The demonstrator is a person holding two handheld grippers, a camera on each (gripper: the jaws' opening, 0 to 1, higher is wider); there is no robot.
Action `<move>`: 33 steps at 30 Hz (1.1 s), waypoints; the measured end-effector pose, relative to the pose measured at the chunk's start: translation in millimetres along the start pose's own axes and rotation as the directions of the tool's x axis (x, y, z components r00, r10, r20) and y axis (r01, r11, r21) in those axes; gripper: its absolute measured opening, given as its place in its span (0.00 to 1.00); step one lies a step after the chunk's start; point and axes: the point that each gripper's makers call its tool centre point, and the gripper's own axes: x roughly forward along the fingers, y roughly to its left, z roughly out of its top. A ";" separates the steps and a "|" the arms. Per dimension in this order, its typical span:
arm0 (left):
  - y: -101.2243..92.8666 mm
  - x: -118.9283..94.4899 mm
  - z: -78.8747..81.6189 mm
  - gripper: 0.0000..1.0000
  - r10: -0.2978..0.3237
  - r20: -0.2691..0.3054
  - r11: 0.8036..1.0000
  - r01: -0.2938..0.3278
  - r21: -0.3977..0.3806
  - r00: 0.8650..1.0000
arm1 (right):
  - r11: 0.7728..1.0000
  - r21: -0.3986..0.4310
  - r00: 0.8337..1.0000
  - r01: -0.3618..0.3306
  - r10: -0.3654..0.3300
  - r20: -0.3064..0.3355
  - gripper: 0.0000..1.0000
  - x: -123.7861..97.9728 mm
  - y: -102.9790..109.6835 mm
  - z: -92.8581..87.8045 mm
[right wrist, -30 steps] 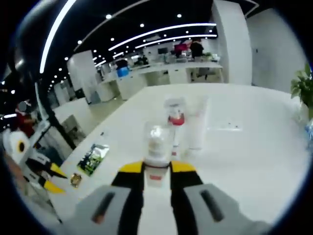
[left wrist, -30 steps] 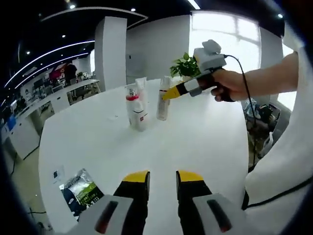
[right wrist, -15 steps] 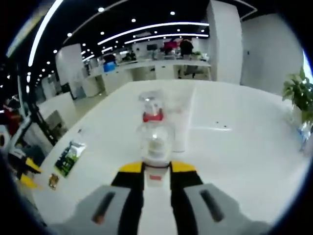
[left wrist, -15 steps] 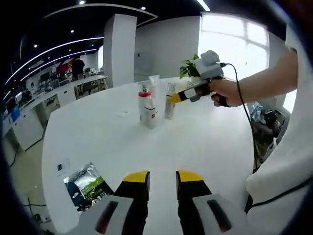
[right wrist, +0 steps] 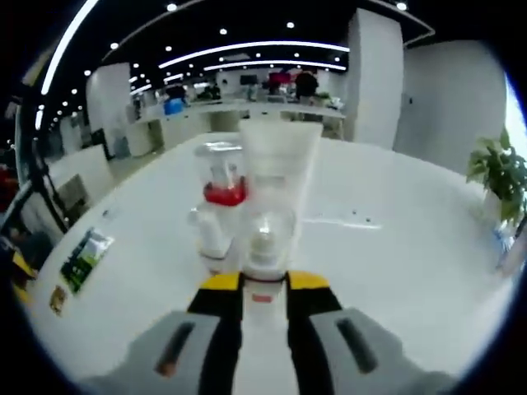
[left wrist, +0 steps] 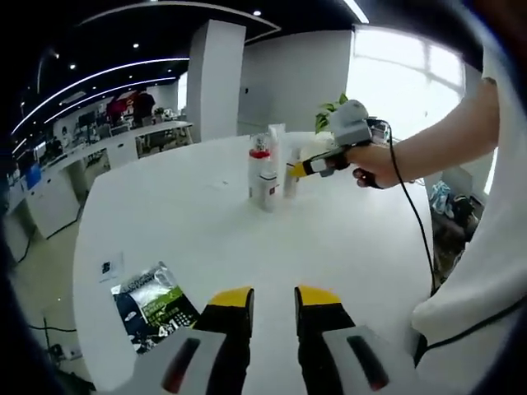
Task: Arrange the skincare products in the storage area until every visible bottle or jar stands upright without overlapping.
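Note:
My right gripper (right wrist: 265, 284) is shut on a small white bottle with a clear cap (right wrist: 268, 240), held upright just in front of a tall white tube (right wrist: 280, 160) that stands on end. A bottle with a red collar and clear cap (right wrist: 218, 202) stands to the tube's left. In the left gripper view a hand holds the right gripper (left wrist: 296, 169) beside the red-collared bottle (left wrist: 262, 174) and the tube (left wrist: 277, 138) on the far side of the white table (left wrist: 189, 222). My left gripper (left wrist: 272, 303) hovers low over the near table edge, jaws slightly apart with nothing between them.
A dark and green sachet (left wrist: 152, 303) lies flat near the table's left front edge, also seen as a sachet (right wrist: 82, 255) in the right gripper view. A potted plant (right wrist: 492, 169) stands at the far right. Office desks and a pillar lie beyond the table.
My right gripper has carried the small bottle forward until it is close in front of the tube and red-collared bottle. The left gripper's jaws have not changed.

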 end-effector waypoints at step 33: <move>16.7 13.6 5.2 0.19 0.067 0.024 0.995 -0.065 -0.071 0.997 | 0.998 0.022 0.998 0.052 -0.053 0.018 0.18 32.1 -7.5 -9.3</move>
